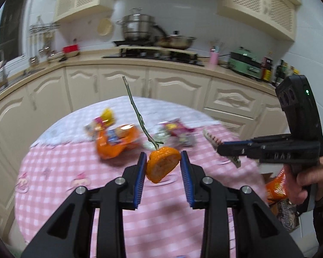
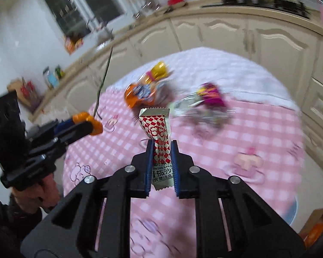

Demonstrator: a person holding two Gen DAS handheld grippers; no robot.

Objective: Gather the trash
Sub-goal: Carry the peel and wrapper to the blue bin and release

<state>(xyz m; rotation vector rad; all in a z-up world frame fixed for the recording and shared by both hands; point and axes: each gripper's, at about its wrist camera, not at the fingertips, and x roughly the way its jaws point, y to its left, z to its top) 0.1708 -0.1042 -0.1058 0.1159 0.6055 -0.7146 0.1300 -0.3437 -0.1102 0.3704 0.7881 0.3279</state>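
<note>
Left claw (image 1: 162,166) around glossy, curled orange peel (image 1: 163,166) with thin stem.

A round table (image 1: 53,172) is wearing a pink checked cloth, white at its far side. An orange wrapper (image 1: 116,142), a yellow-topped wrapper (image 1: 106,117) and what looks like a crumpled purple packet (image 1: 178,132) are lying on it, blurred.

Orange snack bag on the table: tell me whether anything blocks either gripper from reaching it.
Both are occupied: the left gripper holds an orange peel with a twig, and the right gripper holds a sauce packet. Nothing visible lies over the orange snack bag.
</note>
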